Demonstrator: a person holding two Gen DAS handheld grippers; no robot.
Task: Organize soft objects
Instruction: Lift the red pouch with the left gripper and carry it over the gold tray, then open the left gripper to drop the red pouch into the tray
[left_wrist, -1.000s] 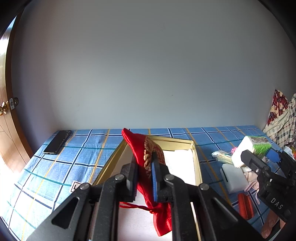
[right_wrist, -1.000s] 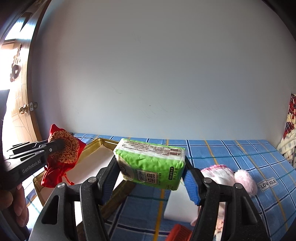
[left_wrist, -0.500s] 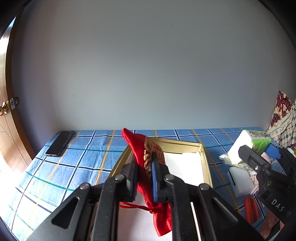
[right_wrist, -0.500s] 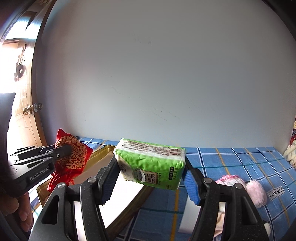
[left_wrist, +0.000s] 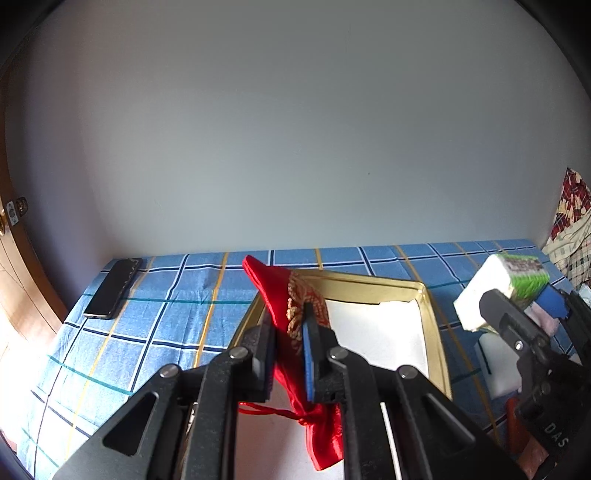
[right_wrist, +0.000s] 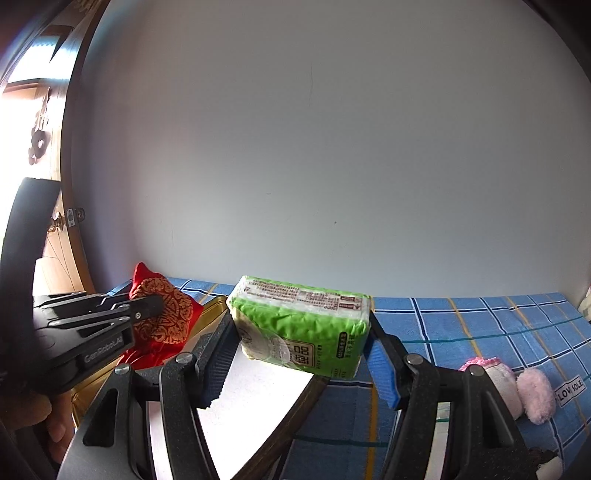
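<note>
Black left tongs (left_wrist: 290, 354) are pressed together on a red satin pouch (left_wrist: 295, 332), which hangs between them above the near-left part of a gold-rimmed tray (left_wrist: 437, 354). The pouch's drawstring end dangles low over the tray's white floor. Right tongs (right_wrist: 301, 354) stand partly spread, pinching a green-and-white tissue pack (right_wrist: 299, 328) by its two ends; the pack is held in the air over the tray's right edge. Most of the tray floor is open. Beside the tray's right rim, a white block (left_wrist: 498, 369) and a small red item (left_wrist: 517, 421) lie near each other. Further right, a pink fluffy item (right_wrist: 532, 395) rests on the blue checked cloth (left_wrist: 159, 325) of the worktop. A dark phone (left_wrist: 112, 288) lies well apart at the far-left corner. A plain pale wall closes the far edge; a wooden door (left_wrist: 14, 280) stands left.
</note>
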